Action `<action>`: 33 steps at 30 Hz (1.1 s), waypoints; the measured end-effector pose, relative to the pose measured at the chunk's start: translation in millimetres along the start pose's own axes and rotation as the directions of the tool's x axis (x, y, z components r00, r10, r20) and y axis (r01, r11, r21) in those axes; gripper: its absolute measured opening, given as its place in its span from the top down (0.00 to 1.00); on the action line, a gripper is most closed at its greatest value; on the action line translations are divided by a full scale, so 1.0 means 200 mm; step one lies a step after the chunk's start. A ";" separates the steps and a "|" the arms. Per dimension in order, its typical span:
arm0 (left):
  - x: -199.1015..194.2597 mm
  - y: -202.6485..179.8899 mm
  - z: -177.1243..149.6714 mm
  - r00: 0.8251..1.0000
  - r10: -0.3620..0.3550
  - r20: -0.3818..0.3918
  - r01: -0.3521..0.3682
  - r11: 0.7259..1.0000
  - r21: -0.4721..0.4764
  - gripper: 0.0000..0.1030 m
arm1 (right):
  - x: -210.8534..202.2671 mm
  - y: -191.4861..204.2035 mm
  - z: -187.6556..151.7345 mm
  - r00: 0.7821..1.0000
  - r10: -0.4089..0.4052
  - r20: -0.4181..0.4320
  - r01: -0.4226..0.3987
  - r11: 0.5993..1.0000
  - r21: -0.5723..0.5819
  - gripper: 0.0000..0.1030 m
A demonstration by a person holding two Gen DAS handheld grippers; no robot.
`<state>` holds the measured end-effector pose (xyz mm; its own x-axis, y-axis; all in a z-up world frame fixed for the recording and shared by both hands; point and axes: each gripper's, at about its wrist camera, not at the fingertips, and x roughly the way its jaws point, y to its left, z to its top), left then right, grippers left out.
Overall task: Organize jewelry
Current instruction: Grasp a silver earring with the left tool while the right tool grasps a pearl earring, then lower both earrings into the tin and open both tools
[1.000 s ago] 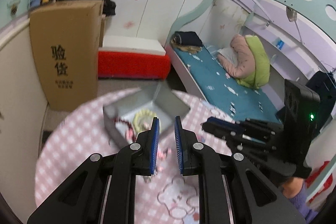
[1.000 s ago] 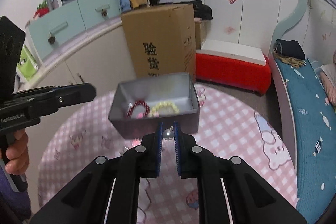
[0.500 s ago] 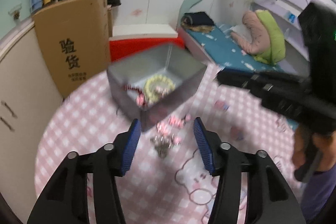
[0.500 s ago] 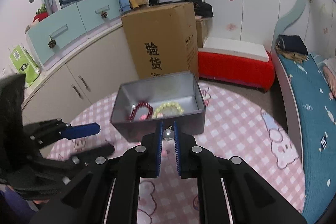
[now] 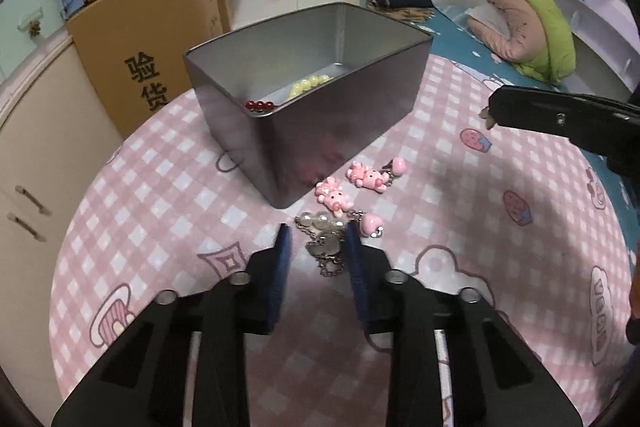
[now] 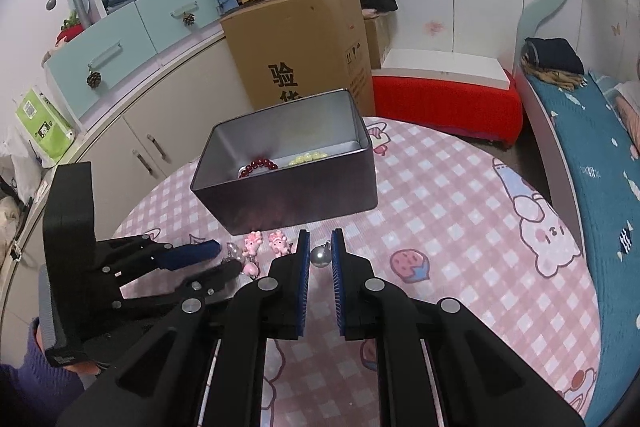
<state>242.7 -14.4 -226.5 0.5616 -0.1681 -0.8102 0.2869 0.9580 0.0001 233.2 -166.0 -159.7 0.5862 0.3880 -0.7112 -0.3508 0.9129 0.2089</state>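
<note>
Jewelry is what I have under both cameras: a silver-coloured chain with pearly beads and a flat metal charm lies on the pink checked tablecloth, right between my left gripper's blue pads, which stand wide apart around it without touching. Just beyond it are two glossy pink bear charms with small pink hearts on metal links, close against the near corner of the grey metal tin. Inside the tin I can see part of a dark red bead bracelet and a pale yellow bead bracelet on the floor, by the near wall. My right gripper is narrowed onto a small round silver bead, pinched between its pads, held just in front of the tin. Behind the table stands a brown cardboard box with printed characters.
</note>
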 end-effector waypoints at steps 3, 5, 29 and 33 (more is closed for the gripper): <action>-0.01 0.00 -0.01 1.000 0.004 0.002 -0.004 1.000 0.023 0.86 | 0.00 0.00 -0.01 1.000 0.001 0.002 -0.001 1.000 0.004 0.90; -0.04 0.00 -0.02 1.000 0.000 0.020 -0.001 1.000 0.021 0.93 | -0.01 0.00 0.00 1.000 0.003 0.005 -0.003 1.000 0.004 0.90; -0.63 0.20 0.31 0.952 -0.168 0.257 0.183 0.983 -0.034 0.98 | -0.13 0.15 0.17 0.996 0.024 0.083 -0.020 0.999 -0.049 0.90; -0.68 0.18 0.45 0.940 -0.166 0.299 0.178 0.984 -0.013 0.98 | -0.11 0.17 0.26 0.995 0.032 0.094 -0.027 0.998 -0.058 0.90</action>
<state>246.7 21.8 -62.8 0.7120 -0.3865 -0.5863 0.3721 0.9157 -0.1518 246.7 -136.2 -102.4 0.6408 0.4277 -0.6376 -0.4083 0.8931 0.1887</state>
